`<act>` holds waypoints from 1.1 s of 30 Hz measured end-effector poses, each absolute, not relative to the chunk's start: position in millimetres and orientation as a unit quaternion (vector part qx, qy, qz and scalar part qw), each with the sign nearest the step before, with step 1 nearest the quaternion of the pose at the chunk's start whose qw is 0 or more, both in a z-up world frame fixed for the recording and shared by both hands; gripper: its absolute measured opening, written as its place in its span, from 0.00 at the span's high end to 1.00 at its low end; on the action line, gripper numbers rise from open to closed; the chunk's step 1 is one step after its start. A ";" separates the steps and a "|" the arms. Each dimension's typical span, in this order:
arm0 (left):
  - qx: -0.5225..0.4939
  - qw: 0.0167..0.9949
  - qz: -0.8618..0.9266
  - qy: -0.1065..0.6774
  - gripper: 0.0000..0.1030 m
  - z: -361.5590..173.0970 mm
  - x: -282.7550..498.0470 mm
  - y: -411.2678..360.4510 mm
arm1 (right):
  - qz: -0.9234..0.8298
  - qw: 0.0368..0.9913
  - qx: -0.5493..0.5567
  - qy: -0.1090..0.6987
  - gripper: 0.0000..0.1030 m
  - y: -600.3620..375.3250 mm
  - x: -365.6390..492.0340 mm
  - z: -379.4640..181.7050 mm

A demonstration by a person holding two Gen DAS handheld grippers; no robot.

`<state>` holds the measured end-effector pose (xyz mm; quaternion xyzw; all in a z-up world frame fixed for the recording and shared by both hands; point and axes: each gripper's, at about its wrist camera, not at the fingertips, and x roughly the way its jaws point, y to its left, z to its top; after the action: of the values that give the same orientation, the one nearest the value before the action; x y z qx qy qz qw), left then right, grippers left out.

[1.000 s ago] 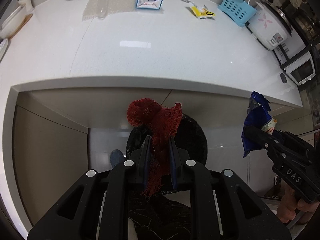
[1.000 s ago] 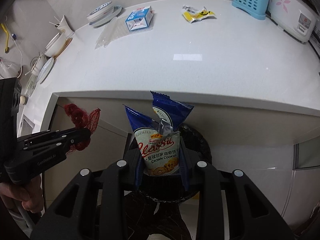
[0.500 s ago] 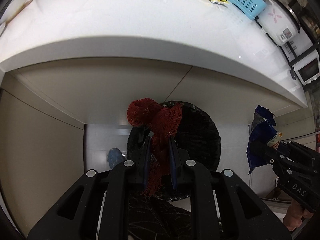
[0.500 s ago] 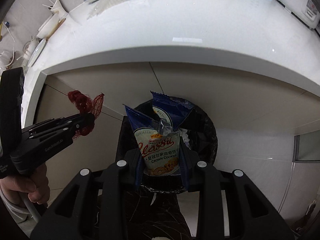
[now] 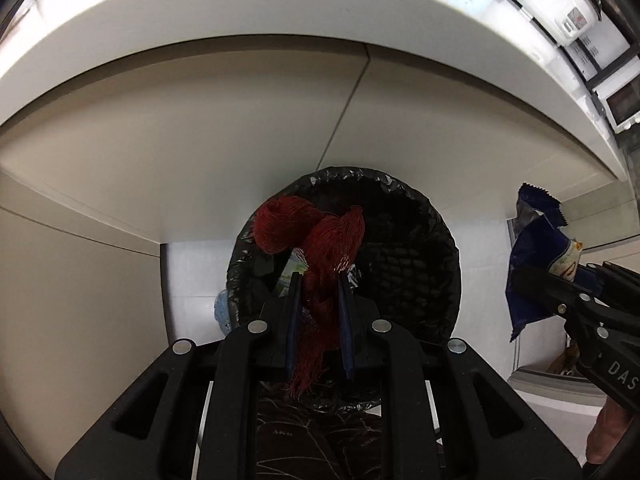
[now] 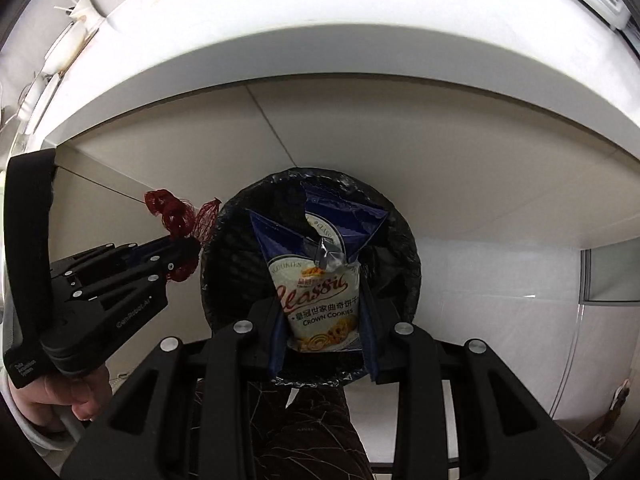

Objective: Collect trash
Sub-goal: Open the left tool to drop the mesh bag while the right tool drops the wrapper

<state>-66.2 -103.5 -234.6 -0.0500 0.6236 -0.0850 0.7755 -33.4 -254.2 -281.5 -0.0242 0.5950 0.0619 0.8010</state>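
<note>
While both point steeply down, left tongs (image 5: 318, 280) pinch a red mesh net (image 5: 320, 240) directly over the black-lined trash bin (image 5: 420, 280). Right tongs (image 6: 322, 300) pinch a blue-white cookie packet (image 6: 320, 292) above the same bin (image 6: 232, 280). In the right wrist view the net (image 6: 176, 216) sits at 9 o'clock of the bin rim. White bench (image 5: 240, 12) edge arcs at 12 o'clock.
</note>
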 end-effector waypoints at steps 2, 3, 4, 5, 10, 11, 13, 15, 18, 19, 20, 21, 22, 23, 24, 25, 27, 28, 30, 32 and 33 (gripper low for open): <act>-0.050 0.773 -0.088 0.626 0.83 -237.6 -64.5 -107.7 | 0.057 0.800 -0.018 0.597 0.72 -259.5 -32.0 -282.2; -0.047 0.772 -0.088 0.628 0.83 -239.1 -62.9 -109.8 | 0.053 0.800 -0.014 0.597 0.72 -263.3 -32.2 -282.3; -0.046 0.771 -0.088 0.629 0.80 -240.2 -61.5 -112.7 | 0.051 0.800 -0.013 0.597 0.72 -265.6 -32.2 -281.8; -0.044 0.771 -0.088 0.629 0.78 -241.1 -61.7 -115.0 | 0.049 0.801 -0.013 0.597 0.72 -268.2 -32.1 -281.5; -0.032 0.774 -0.087 0.626 0.52 -238.3 -60.4 -125.4 | 0.039 0.802 -0.001 0.596 0.72 -279.7 -29.7 -280.3; -0.028 0.778 -0.086 0.622 0.48 -236.8 -61.4 -126.0 | 0.038 0.802 0.000 0.596 0.72 -280.6 -29.5 -280.3; -0.026 0.779 -0.087 0.620 0.41 -236.0 -61.1 -128.0 | 0.037 0.803 0.003 0.595 0.72 -280.3 -28.9 -281.3; -0.032 0.780 -0.084 0.620 0.35 -235.9 -60.7 -127.3 | 0.037 0.803 0.006 0.595 0.72 -281.4 -28.4 -281.4; -0.037 0.784 -0.081 0.614 0.23 -231.8 -58.8 -124.1 | 0.037 0.803 0.007 0.595 0.72 -281.8 -26.2 -282.0; -0.041 0.787 -0.081 0.610 0.18 -229.2 -58.3 -122.2 | 0.038 0.803 0.006 0.594 0.72 -284.2 -25.6 -281.4; -0.046 0.791 -0.080 0.604 0.13 -225.2 -57.8 -118.6 | 0.039 0.804 0.006 0.594 0.72 -283.7 -25.8 -279.9; -0.050 0.795 -0.078 0.600 0.11 -222.1 -57.5 -116.3 | 0.040 0.804 0.006 0.594 0.72 -282.8 -24.5 -279.7; -0.052 0.797 -0.076 0.597 0.08 -219.0 -57.1 -113.3 | 0.042 0.804 0.005 0.593 0.72 -283.0 -26.9 -278.1; -0.055 0.798 -0.075 0.595 0.06 -215.9 -56.8 -110.1 | 0.044 0.804 0.003 0.593 0.72 -281.2 -26.0 -278.1; -0.061 0.799 -0.074 0.593 0.06 -212.9 -56.1 -106.5 | 0.046 0.804 0.002 0.592 0.72 -279.6 -26.0 -278.1; -0.064 0.800 -0.073 0.593 0.06 -210.7 -55.6 -103.6 | 0.049 0.804 0.000 0.592 0.72 -276.9 -24.8 -278.4; -0.066 0.802 -0.070 0.589 0.06 -204.8 -56.6 -95.8 | 0.055 0.804 -0.005 0.592 0.72 -272.7 -23.3 -279.1; -0.066 0.804 -0.068 0.586 0.06 -202.0 -57.5 -92.3 | 0.058 0.804 -0.007 0.592 0.72 -271.0 -22.1 -279.5; -0.068 0.809 -0.061 0.581 0.06 -197.5 -60.5 -84.3 | 0.065 0.802 -0.011 0.594 0.72 -265.0 -19.3 -281.4; -0.071 0.810 -0.053 0.579 0.06 -194.1 -63.2 -76.6 | 0.073 0.800 -0.017 0.596 0.72 -259.3 -16.1 -284.4; -0.073 0.811 -0.047 0.579 0.06 -193.4 -64.9 -71.8 | 0.076 0.799 -0.020 0.596 0.72 -256.3 -15.3 -283.6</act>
<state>-64.9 -71.8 -193.4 -0.0727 0.5787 -0.0471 0.8109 -15.3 -256.3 -283.6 -0.0199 0.5964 0.0761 0.7988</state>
